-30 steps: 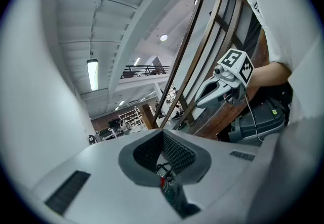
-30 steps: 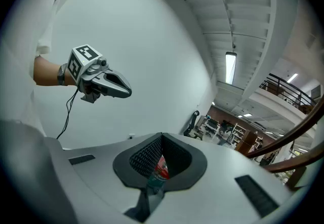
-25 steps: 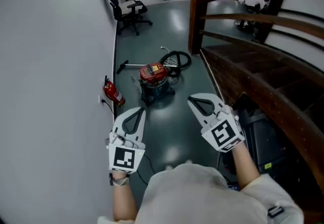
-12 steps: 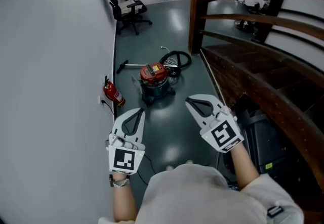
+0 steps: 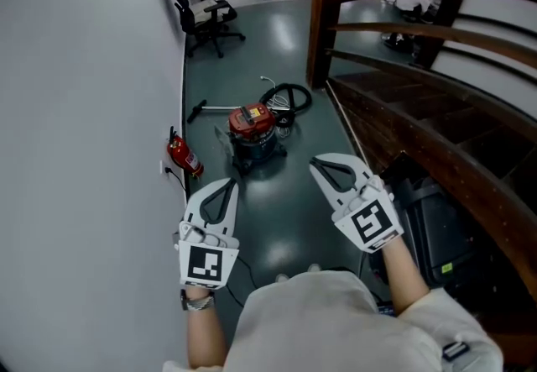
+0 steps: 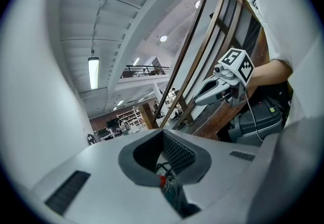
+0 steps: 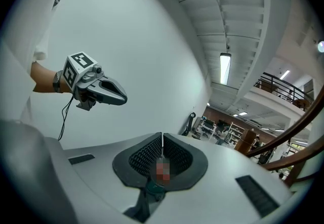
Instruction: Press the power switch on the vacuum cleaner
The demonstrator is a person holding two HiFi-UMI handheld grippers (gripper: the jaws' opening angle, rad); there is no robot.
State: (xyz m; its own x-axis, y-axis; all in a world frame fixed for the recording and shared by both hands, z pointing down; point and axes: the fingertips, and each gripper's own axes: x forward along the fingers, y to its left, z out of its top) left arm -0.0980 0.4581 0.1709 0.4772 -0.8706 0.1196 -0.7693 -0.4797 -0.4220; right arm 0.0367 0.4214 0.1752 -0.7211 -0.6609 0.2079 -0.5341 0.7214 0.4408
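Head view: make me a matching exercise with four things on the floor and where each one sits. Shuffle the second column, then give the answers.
1. vacuum cleaner
2. fire extinguisher
3. office chair
4. black hose

A. far end of the aisle, by the wall
B. coiled just behind the vacuum cleaner, near the wooden post
C. middle of the floor
D. low against the wall on the left

Pairs: 1-C, 2-D, 3-A, 4-B
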